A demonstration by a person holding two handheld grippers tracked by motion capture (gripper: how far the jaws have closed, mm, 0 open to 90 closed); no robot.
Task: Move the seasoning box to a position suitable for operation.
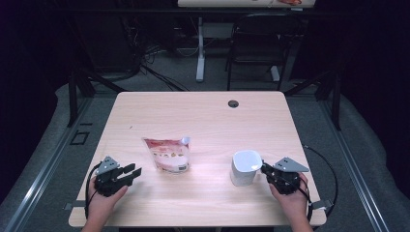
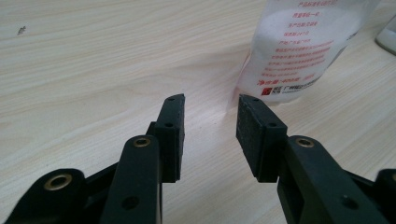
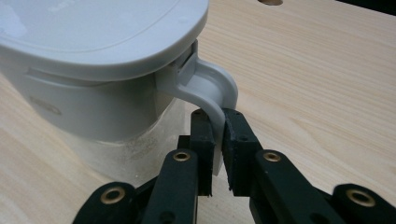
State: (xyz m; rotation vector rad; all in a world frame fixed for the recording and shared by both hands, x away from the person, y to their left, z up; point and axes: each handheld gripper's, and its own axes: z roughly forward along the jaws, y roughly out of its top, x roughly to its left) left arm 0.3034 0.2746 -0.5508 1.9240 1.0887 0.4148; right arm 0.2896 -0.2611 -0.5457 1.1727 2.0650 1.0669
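A white lidded container (image 1: 245, 167) stands on the table's right side; its lid (image 3: 93, 32) and curved handle (image 3: 212, 95) fill the right gripper view. My right gripper (image 3: 218, 119) is shut on that handle, one pad on each side of it; from above the right gripper (image 1: 265, 168) touches the container's right side. A clear pouch with red print (image 1: 168, 153) lies mid-table, its printed lower end (image 2: 299, 51) just beyond my left gripper (image 2: 210, 105). The left gripper (image 1: 135, 170) rests near the front left, open, with bare table between its pads.
The wooden table (image 1: 203, 116) has a cable hole (image 1: 233, 103) near its far edge. A chair (image 1: 256, 43) and a desk leg (image 1: 200, 48) stand on the floor beyond it. Cables trail from both grippers off the front edge.
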